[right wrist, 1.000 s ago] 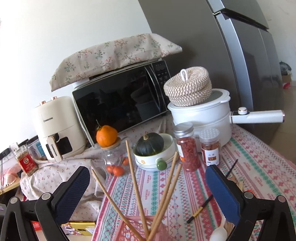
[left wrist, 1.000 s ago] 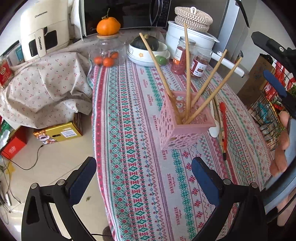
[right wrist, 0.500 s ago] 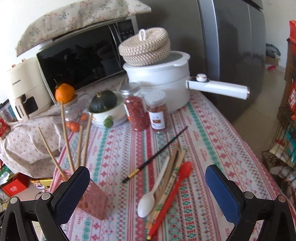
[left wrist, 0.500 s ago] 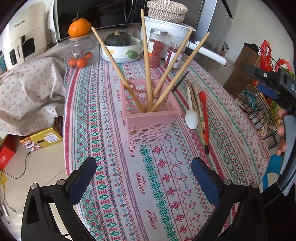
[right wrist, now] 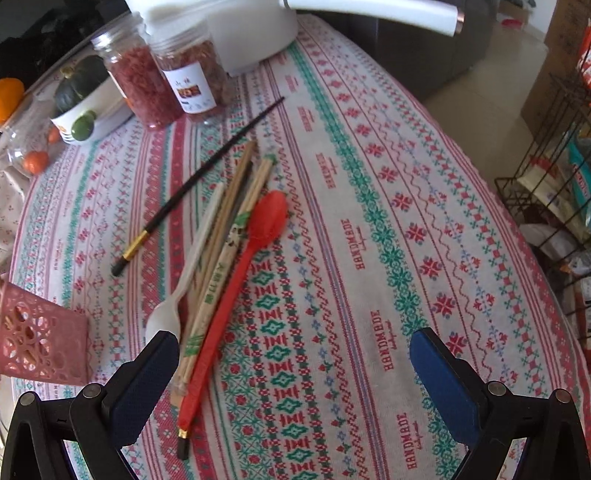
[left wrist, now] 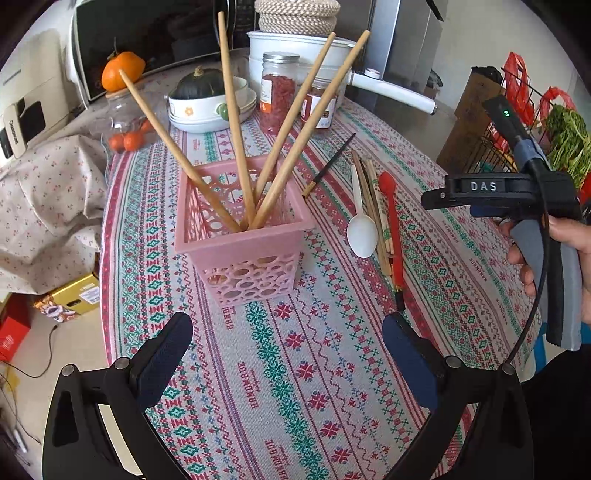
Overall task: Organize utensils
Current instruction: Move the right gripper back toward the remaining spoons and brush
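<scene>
A pink perforated basket (left wrist: 242, 236) stands on the patterned tablecloth and holds several long wooden chopsticks (left wrist: 236, 122). Right of it lie a white spoon (left wrist: 361, 225), a red spoon (left wrist: 391, 218), wooden chopsticks (left wrist: 373, 199) and a black chopstick (left wrist: 328, 164). My left gripper (left wrist: 288, 354) is open and empty, in front of the basket. My right gripper (right wrist: 295, 365) is open and empty, low over the cloth; its left finger is beside the white spoon (right wrist: 173, 295), red spoon (right wrist: 240, 266) and wrapped chopsticks (right wrist: 221, 258). The black chopstick (right wrist: 199, 177) lies apart, to the left. The basket's corner (right wrist: 40, 339) shows at left.
Two spice jars (right wrist: 166, 74), a white pot (left wrist: 306, 44) with a long handle (right wrist: 373, 9), a bowl with a squash (left wrist: 207, 99), a jar with an orange on top (left wrist: 122, 70) and a microwave stand at the table's back. A wire rack (right wrist: 554, 155) stands past the right edge.
Both grippers have tilted down and moved closer to the table. The right gripper now hangs just over the loose utensils; the left has come nearer the basket.
</scene>
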Demonstrator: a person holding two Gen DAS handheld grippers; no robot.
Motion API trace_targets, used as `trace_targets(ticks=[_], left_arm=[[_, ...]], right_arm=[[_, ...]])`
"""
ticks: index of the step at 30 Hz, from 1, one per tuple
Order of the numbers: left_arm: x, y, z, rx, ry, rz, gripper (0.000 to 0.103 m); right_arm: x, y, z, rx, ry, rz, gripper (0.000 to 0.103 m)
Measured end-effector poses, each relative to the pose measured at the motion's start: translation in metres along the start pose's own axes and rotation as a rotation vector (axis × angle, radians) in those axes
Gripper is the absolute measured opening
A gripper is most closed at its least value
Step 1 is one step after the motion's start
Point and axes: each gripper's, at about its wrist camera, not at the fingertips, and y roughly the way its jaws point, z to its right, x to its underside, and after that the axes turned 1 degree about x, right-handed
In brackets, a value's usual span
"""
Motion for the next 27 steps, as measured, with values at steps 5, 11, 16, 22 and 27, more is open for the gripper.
trace_targets(ticks=[5, 11, 16, 22, 27], left_arm=[[-0.003, 0.002, 0.004, -0.006, 0.017, -0.003, 0.103], [-0.005, 0.003, 0.002, 0.003, -0.001, -0.009, 0.103], [-0.006, 0.003, 0.001, 0.000, -0.008, -0.009, 0.103], [-0.005, 0.003, 0.001, -0.008, -0.008, -0.009, 0.103], [-0.006, 0.002, 0.007, -0.007, 0.001, -0.004, 0.103]], right_arm=[[-0.012, 0.024, 0.001, -0.010, 0.029, -0.061, 0.102], [-0.023, 0.046, 0.003, 0.018, 0.066, -0.096, 0.102], [-0.030, 0.057, -0.004, 0.035, 0.053, -0.100, 0.102], [-0.035, 0.072, -0.008, 0.115, 0.028, -0.117, 0.102], [-0.032, 0.077, -0.002, 0.145, 0.005, -0.137, 0.101]])
